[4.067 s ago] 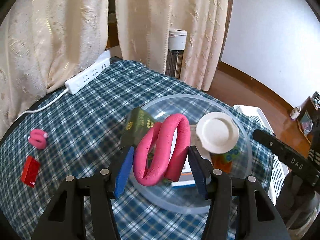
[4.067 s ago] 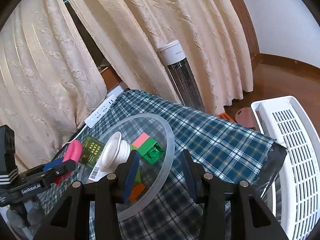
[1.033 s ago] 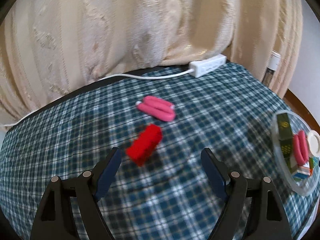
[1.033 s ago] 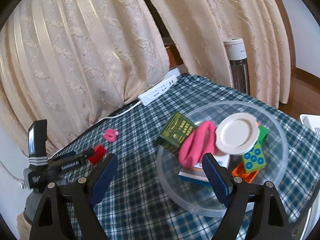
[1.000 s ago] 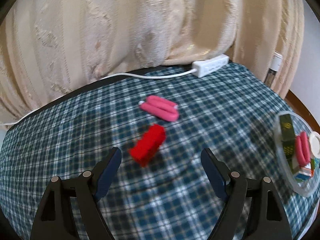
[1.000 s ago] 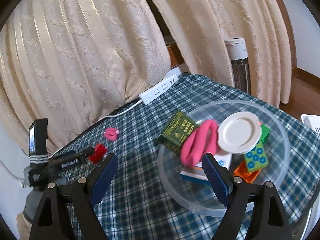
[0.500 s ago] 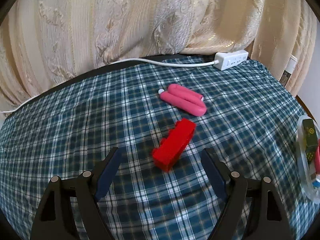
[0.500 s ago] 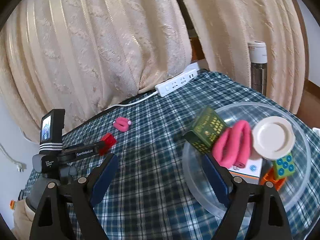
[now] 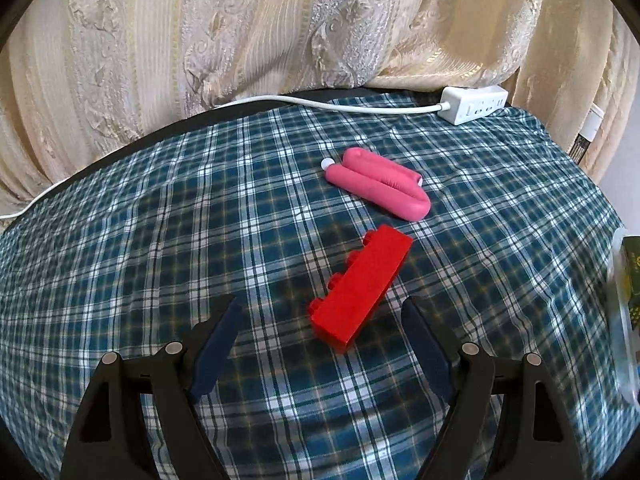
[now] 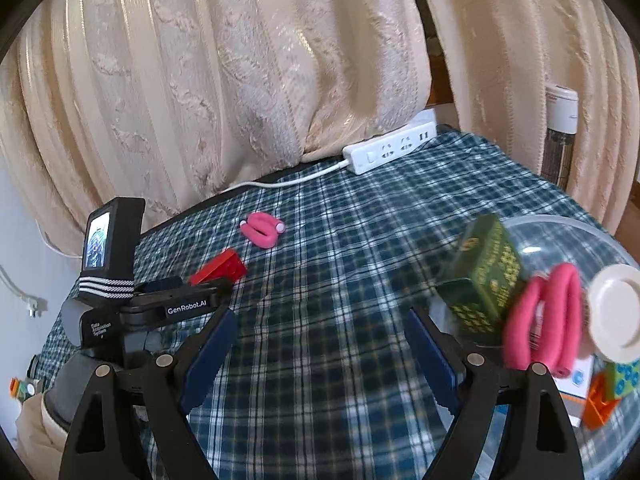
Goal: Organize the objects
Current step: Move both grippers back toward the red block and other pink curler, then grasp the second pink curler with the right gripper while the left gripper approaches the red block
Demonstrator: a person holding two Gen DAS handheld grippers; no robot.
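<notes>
A red toy brick (image 9: 361,287) lies on the plaid cloth, just ahead of my open, empty left gripper (image 9: 320,336); it also shows in the right wrist view (image 10: 219,267). A folded pink foam tube (image 9: 380,189) lies beyond it, also in the right wrist view (image 10: 262,229). My right gripper (image 10: 320,340) is open and empty above the cloth. To its right a clear bowl (image 10: 568,226) holds a green box (image 10: 486,276), another pink tube (image 10: 544,320), a white lid (image 10: 616,316) and coloured blocks (image 10: 612,388).
A white power strip (image 9: 474,109) with its cable lies at the table's far edge under cream curtains (image 9: 260,28). The bowl's rim (image 9: 618,320) shows at the right of the left wrist view. A heater (image 10: 560,128) stands behind the table.
My left gripper released the pink tube into the bowl, swung left across the table and closed in on the red brick. My right gripper opened wide and turned left.
</notes>
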